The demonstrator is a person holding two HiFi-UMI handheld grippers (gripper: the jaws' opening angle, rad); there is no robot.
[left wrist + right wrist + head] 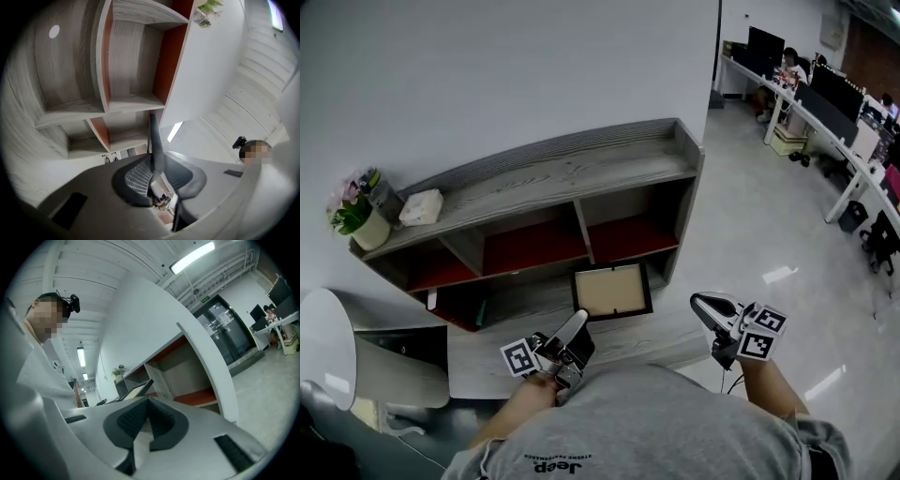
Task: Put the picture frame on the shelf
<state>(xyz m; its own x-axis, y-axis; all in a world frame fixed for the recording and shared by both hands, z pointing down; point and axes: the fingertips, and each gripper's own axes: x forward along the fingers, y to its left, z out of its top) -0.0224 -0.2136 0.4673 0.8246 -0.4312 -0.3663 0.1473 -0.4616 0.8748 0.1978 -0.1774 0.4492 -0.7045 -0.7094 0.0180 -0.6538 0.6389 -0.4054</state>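
Frame position: the picture frame [612, 291] stood propped, near upright, on the low grey ledge [520, 314] at the foot of the shelf [544, 173], in front of its lower compartments.
Frame look: a thin black border ran round a plain tan panel; no picture showed in it. In the right gripper view it appeared almost edge-on [134, 391] and leaning back.
Weight: judged light, a slim moulding with a flat backing.
Stiffness: judged rigid; the border should not flex under the pads.
Fragility: the panel may have been glazed, though no glare settled that, so it was best treated as breakable.
Surface: the black moulding looked smooth and probably slippery under a narrow pinch.
Where to take hold: on the border itself, at the top rail or a side rail, one gripper to each side, keeping off the tan centre.
Left gripper: the left gripper [578, 319] had its jaws together with nothing between them, pointing toward the frame from just below it.
Right gripper: the right gripper [700, 303] was likewise closed and empty, off to the frame's right and clear of it.
Shelf room: the top board was bare apart from a potted plant [354, 211] and a white box [422, 207] at its left end.
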